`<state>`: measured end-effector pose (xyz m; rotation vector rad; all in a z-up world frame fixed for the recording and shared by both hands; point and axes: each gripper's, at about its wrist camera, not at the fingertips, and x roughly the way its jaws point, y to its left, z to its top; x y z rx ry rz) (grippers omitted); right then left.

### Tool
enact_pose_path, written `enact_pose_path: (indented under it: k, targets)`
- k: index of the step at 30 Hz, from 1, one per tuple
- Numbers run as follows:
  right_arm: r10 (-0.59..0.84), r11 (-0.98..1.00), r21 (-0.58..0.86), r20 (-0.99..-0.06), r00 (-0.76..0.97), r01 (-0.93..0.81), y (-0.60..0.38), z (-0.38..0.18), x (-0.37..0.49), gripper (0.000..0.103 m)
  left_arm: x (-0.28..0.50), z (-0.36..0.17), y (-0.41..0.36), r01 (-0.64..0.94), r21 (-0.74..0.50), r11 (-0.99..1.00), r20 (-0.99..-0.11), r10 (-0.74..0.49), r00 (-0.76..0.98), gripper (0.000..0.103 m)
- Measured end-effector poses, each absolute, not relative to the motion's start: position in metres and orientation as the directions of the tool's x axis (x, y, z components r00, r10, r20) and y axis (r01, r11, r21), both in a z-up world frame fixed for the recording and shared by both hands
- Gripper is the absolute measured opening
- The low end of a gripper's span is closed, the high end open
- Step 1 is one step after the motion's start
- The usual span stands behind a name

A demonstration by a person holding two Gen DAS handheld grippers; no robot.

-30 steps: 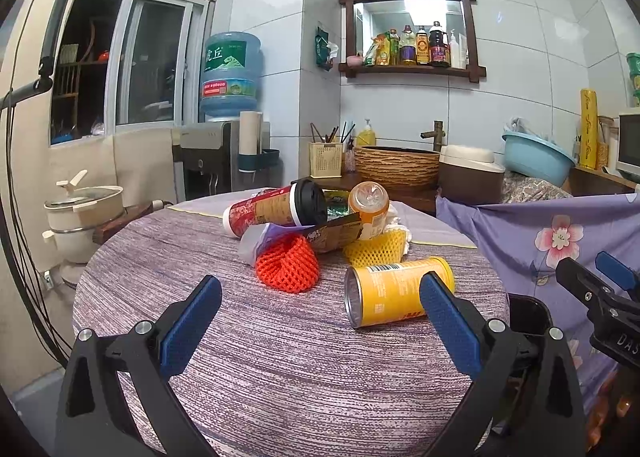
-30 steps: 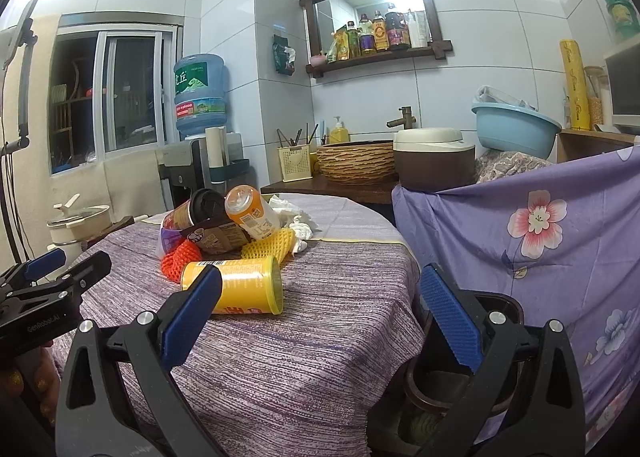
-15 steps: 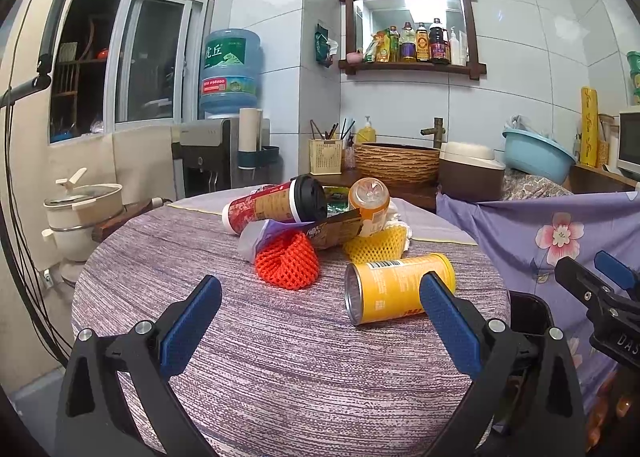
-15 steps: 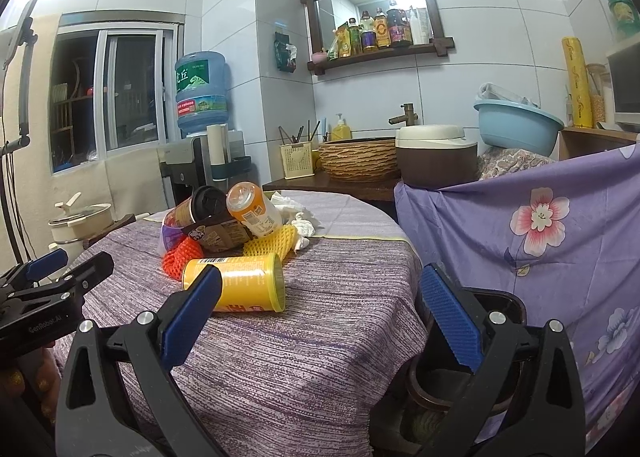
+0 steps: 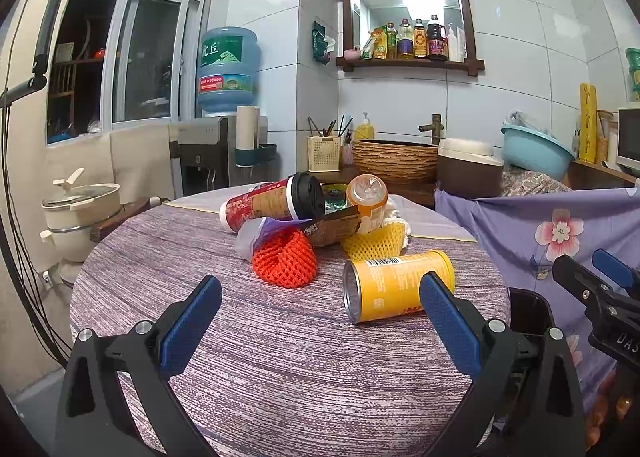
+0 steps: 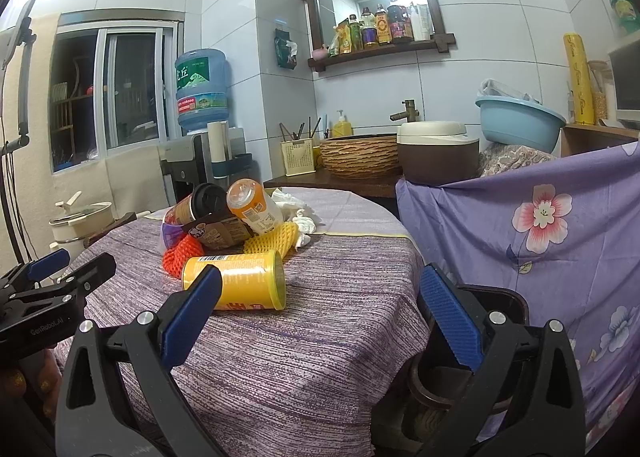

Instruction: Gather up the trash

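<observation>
1. Your round table [image 5: 280, 357] with the striped purple cloth fills the middle of both views; a purple flowered cloth [image 6: 540, 241] hangs just beside its right edge
2. Beyond the table stand a water dispenser bottle [image 5: 227, 65], a woven basket [image 5: 394, 159] and a blue basin [image 5: 536, 151], all well apart from the trash
3. A dark bin [image 6: 452, 373] sits low between the table and the flowered cloth; your right gripper's fingers cover much of it, so its contents are hard to make out
4. Your left gripper [image 5: 320, 321] is spread wide above the tablecloth, grasping nothing; your right gripper [image 6: 320, 317] is likewise released, hanging over the table edge and bin
5. The yellow can [image 5: 396, 285] lies on its side nearest you, open end toward the left camera
6. Behind it the pile: orange foam net [image 5: 285, 263], yellow foam net [image 5: 374, 243], a tipped coffee cup [image 5: 276, 205], an orange bottle [image 5: 367, 199], a brown wrapper [image 5: 332, 227]
7. White tissue [image 6: 298, 213] behind the pile is partly hidden
</observation>
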<state>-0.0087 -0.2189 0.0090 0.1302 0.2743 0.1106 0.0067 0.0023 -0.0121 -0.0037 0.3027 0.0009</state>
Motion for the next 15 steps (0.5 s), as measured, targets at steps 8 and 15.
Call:
enact_pose_path:
  k: [8, 15]
  targets:
    - [0.132, 0.985, 0.141, -0.270, 0.954, -0.096, -0.217, 0.009, -0.005, 0.098, 0.010, -0.013, 0.001, 0.009, -0.001, 1.000, -0.312, -0.009, 0.950, 0.098]
    - [0.140, 0.985, 0.142, -0.298, 0.944, -0.101, -0.216, 0.003, 0.002, 0.098, 0.017, -0.016, 0.000, 0.057, 0.015, 0.998, -0.340, -0.048, 0.939, 0.098]
